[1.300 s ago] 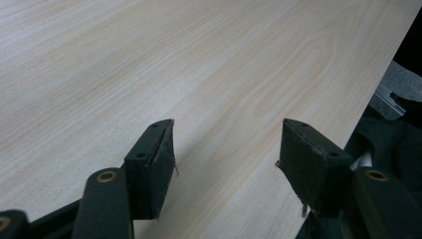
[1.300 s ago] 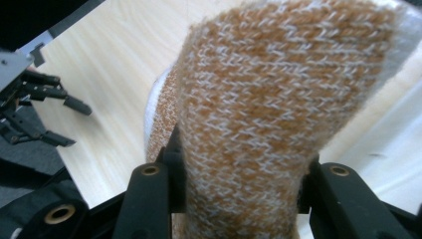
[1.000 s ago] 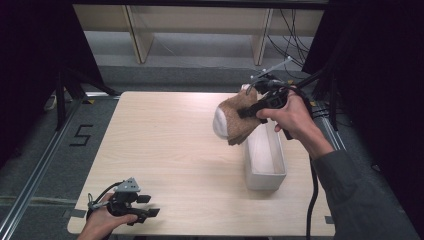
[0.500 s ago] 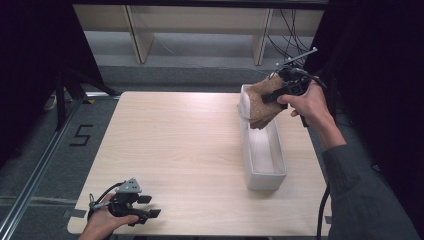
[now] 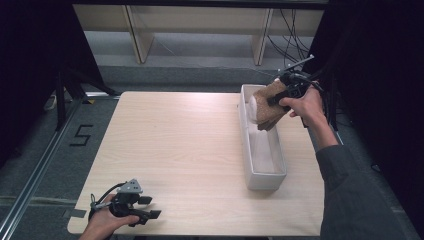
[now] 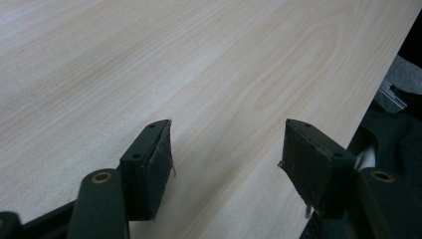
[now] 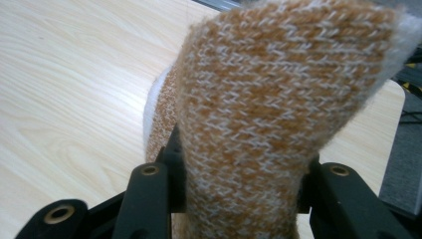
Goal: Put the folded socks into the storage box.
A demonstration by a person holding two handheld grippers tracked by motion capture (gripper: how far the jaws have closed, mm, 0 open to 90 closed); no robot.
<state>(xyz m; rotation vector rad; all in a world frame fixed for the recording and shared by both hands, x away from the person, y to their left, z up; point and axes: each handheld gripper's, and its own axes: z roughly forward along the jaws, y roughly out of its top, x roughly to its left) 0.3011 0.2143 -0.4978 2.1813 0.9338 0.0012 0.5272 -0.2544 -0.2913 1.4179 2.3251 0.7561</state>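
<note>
A pale wooden table (image 5: 175,150) seen from above, with a person's forearms coming in from the near edge; the right hand (image 5: 305,102) holds the right gripper (image 5: 272,100) raised over the far right part of the table, and its jaws are clamped on a brown and white knitted sock (image 5: 266,107), which hangs above the far end of a long white rectangular bin (image 5: 262,172); the bin lies lengthwise along the right side of the table, running from far to near; in the right gripper view the sock (image 7: 268,109) bulges up between the two black jaws, its orange-brown knit flecked with white, a white toe or heel patch showing at its left edge; the left hand (image 5: 102,225) rests at the near left corner of the table, holding the left gripper (image 5: 149,207) low over the wood; in the left gripper view its jaws stand wide apart with nothing between them, only bare wood grain beneath, the table edge at the right.
</note>
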